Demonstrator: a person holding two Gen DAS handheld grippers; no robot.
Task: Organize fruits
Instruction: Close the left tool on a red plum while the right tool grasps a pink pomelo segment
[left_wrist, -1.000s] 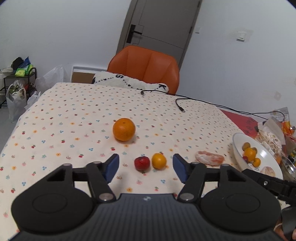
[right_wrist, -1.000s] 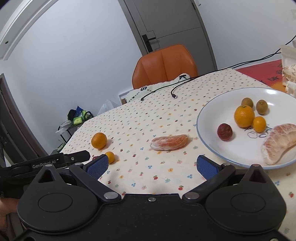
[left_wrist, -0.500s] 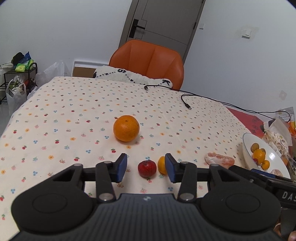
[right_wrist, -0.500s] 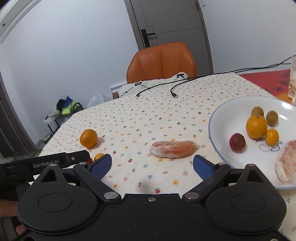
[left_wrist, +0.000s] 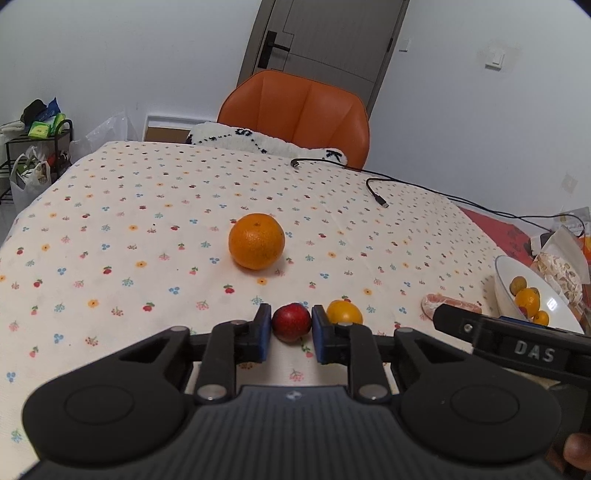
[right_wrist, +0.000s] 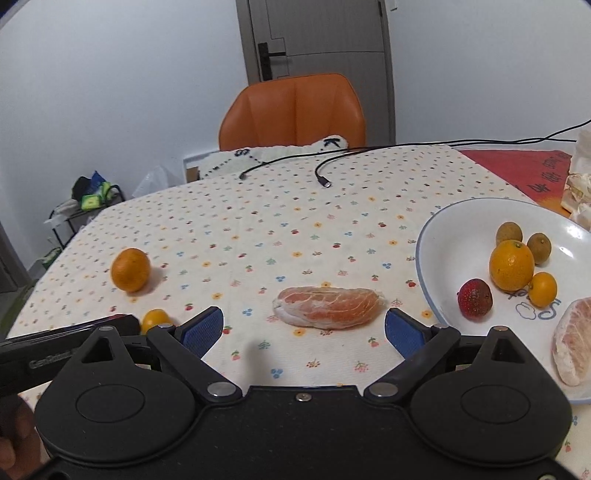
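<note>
Left gripper (left_wrist: 291, 334) closed on a small dark-red round fruit (left_wrist: 291, 321) on the flower-print tablecloth (left_wrist: 110, 236).
The blue pads (left_wrist: 263, 332) press the red fruit on both sides; a small yellow-orange citrus (left_wrist: 344, 313) lies just to its right and a large orange (left_wrist: 256, 240) farther back. The right gripper (right_wrist: 304, 330) hovers with fingers spread wide and empty, the peeled pink pomelo segment (right_wrist: 328, 305) lying between and just beyond them, left of the white plate (right_wrist: 443, 236) holding other fruit.

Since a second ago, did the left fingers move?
Yes. The left gripper has closed in: its blue fingers, wide apart before, now sit against both sides of the red fruit beside the small orange fruit.
</note>
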